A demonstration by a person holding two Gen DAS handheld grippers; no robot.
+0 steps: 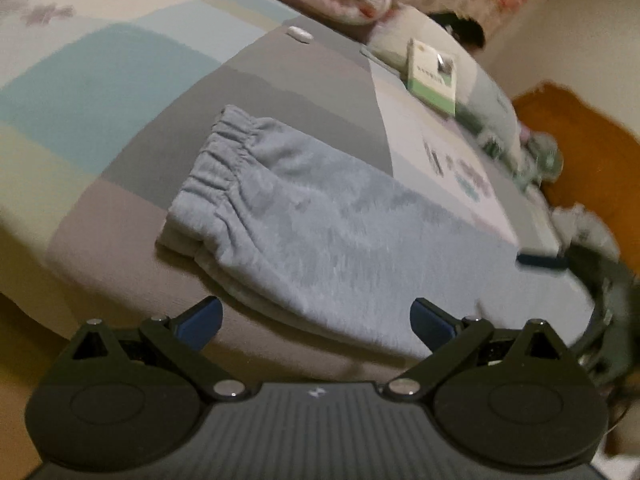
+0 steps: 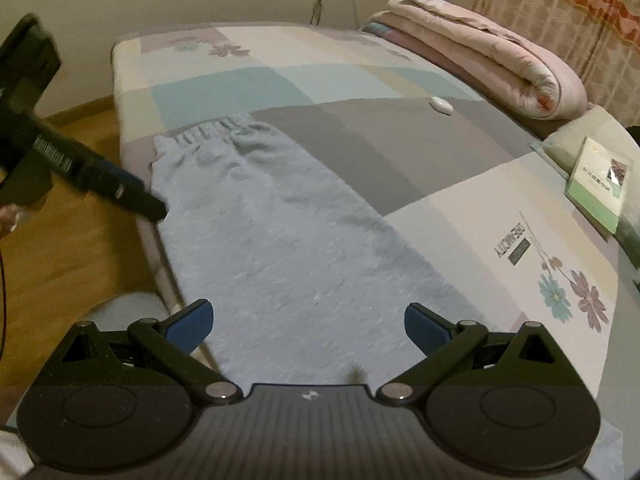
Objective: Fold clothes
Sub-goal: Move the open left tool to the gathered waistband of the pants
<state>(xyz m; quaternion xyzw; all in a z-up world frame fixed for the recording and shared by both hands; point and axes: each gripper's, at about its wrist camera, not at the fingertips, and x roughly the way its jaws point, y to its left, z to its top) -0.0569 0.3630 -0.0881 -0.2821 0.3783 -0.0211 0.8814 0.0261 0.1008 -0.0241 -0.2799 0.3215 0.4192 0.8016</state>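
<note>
Bed (image 2: 400, 152): patchwork sheet, the flat surface for folding; it fills both views.
Quilt (image 2: 500, 68): rolled up at 1 o'clock in the right view, likely parked along the far edge to leave room.
Trousers (image 2: 288, 240): pale blue fleece, lying as one long narrow strip along the near edge of the bed, elastic waistband (image 1: 220, 168) at 11 o'clock, the leg end under the right claw. In the left view a second layer shows under the near edge, so they seem laid leg on leg; whether a crosswise fold is due or was undone, I cannot tell.
Right claw (image 2: 308, 326): released, fingers wide apart, holding nothing, above the leg end.
Left claw (image 1: 316, 320): released, empty, beside the strip's long edge near the waist; in the right view it sits at 9 o'clock.
Box (image 2: 600, 184): green and white, at 3 o'clock, well apart from the trousers.
Small white thing (image 2: 440, 105): at 1 o'clock, too small to tell.
</note>
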